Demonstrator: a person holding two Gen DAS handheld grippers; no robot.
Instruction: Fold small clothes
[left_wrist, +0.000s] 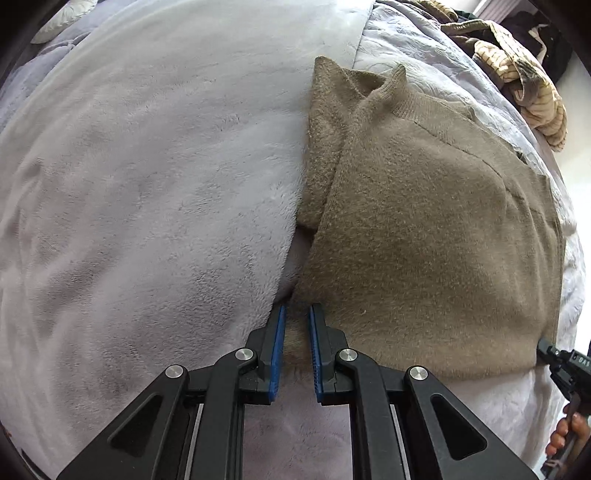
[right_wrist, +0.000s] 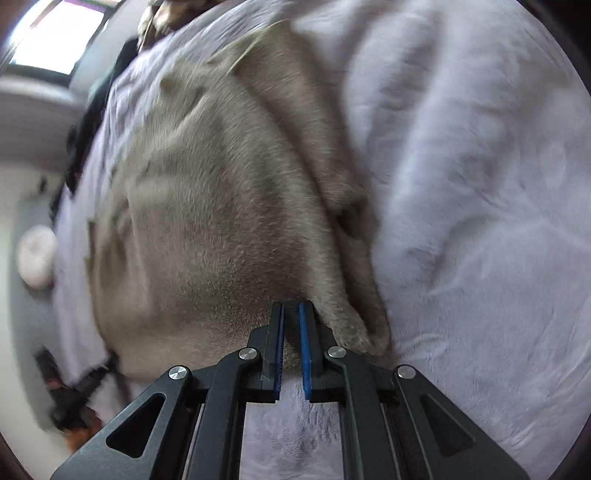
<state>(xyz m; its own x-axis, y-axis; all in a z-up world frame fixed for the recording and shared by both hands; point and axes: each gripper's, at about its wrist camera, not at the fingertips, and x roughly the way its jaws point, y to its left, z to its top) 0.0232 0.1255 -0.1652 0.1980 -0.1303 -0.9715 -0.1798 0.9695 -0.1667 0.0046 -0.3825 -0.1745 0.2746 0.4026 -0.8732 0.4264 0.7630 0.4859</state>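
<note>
A fuzzy brown sweater (left_wrist: 424, 229) lies partly folded on a pale lilac fleece blanket (left_wrist: 147, 184), one sleeve tucked along its left side. My left gripper (left_wrist: 296, 314) is shut on the sweater's near left hem corner, cloth between the blue pads. In the right wrist view, which is motion-blurred, the same sweater (right_wrist: 221, 206) fills the middle and my right gripper (right_wrist: 291, 314) is shut on its near edge, beside a hanging sleeve cuff (right_wrist: 362, 339). The right gripper's body also shows in the left wrist view at the far right (left_wrist: 565, 365).
A quilted lilac bedspread (left_wrist: 436, 62) lies beyond the blanket. A striped tan garment (left_wrist: 517, 74) is heaped at the far right. In the right wrist view the bed's edge, a window (right_wrist: 55, 33) and a pale round object (right_wrist: 37, 258) on the floor are at the left.
</note>
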